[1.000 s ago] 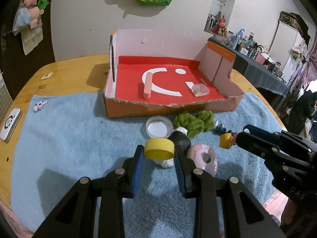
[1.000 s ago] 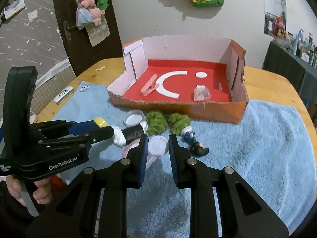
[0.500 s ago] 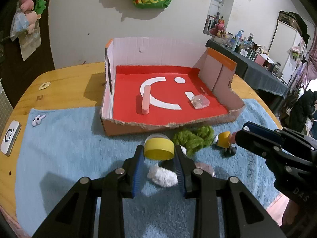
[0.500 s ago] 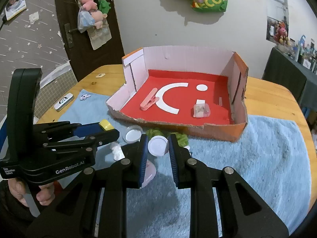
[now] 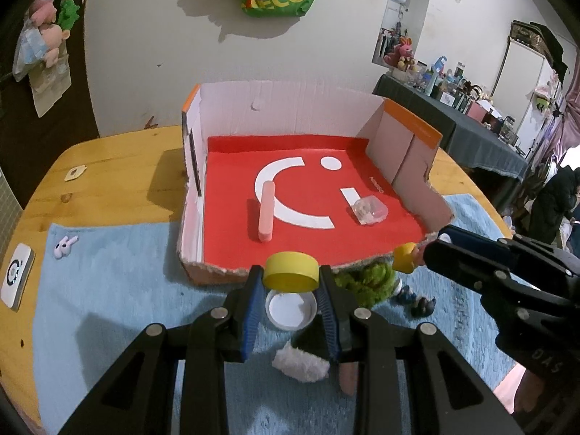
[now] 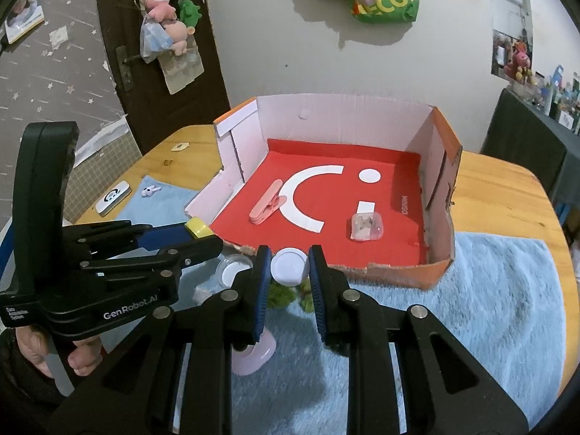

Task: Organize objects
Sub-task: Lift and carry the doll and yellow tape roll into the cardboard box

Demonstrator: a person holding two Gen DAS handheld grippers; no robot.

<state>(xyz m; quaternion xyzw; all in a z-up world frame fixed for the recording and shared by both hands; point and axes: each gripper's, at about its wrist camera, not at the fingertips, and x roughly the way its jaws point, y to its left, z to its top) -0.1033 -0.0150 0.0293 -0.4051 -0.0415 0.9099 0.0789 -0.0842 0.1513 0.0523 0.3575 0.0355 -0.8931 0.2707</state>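
Two grippers show in the left wrist view. The left gripper (image 5: 290, 286) has its jaws clamped on a yellow cap (image 5: 291, 271), which hangs just before the torn front edge of the cardboard box (image 5: 409, 152). Below it a white lid (image 5: 290, 310) lies on the blue towel (image 5: 108, 290), with a white fluffy scrap (image 5: 301, 364) nearer the camera. The right gripper (image 5: 431, 250) reaches in from the right, level with that front edge, over a green fuzzy thing (image 5: 366, 282). Inside the box, a pink clip (image 5: 265, 210) and a small clear case (image 5: 369, 210) lie well apart on the red floor, which is bare between and behind them. The side and back walls stand tall; the front edge is low.

In the right wrist view, the right gripper (image 6: 290, 272) is closed on a small white round cap (image 6: 289, 266), held just short of the box's front edge. The left gripper (image 6: 203, 239) sits at the left near the box's front corner, a hand (image 6: 54, 355) on its handle. Open towel stretches to the right.
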